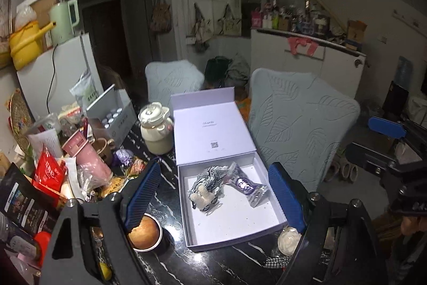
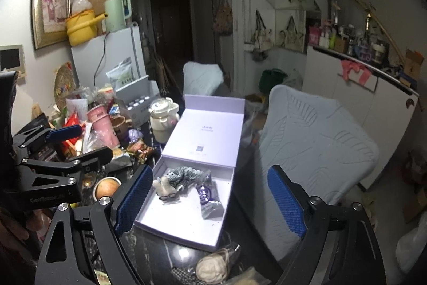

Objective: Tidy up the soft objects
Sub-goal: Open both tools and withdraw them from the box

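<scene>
black marbled table [image 1: 165, 194], crowded on the left: cream lidded jug [image 1: 156, 128], pink cups [image 1: 89, 155], red packet [image 1: 49, 171], bottle carton [image 1: 113, 116]. behind, white fridge [image 2: 106, 58] bearing yellow pot [image 2: 80, 27] and green kettle [image 2: 116, 12]. leaf-patterned chair [image 1: 299, 124] on the right.

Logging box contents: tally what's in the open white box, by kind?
Plush toy with checked cloth: 1
Purple sealed packet: 1
Total in white box: 2

Plush toy [image 1: 206, 187] and purple packet [image 1: 246, 186] lie inside open white box [image 1: 240, 229].
</scene>
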Tool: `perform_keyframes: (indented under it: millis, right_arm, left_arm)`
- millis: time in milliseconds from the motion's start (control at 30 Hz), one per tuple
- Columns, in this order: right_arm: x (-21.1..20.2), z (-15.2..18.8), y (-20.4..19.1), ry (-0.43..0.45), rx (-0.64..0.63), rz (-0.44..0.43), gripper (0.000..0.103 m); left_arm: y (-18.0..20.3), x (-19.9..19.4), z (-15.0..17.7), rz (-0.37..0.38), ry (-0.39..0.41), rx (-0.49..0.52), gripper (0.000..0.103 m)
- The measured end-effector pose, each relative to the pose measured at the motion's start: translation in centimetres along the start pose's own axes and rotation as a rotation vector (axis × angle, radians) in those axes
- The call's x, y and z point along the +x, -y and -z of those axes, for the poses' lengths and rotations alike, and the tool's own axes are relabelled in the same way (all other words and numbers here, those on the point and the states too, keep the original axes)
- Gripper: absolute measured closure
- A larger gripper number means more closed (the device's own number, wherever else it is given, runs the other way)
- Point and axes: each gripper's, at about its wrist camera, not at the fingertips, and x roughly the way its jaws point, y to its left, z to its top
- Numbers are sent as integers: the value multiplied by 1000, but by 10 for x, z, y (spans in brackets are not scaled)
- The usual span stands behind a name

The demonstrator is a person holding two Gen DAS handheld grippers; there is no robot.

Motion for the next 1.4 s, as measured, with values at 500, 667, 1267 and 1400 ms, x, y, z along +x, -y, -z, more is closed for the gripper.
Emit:
perform_keyframes:
  millis: [500,667,1267,1400]
  right_arm:
    - [-60,61,-25,78,-67,10,14]
    - [-70,96,-35,78,-68,17,14]
    - [-83,205,-53,-15,-15,-57,14]
    - [-75,223,-58,-53,-7,-80,14]
  left_arm:
    - [18,-62,65,34,39,28,20]
    - [21,-71,100,2,33,8,20]
    - [29,-82,209,24,-112,-59,20]
    - [22,-77,227,11,-152,-81,20]
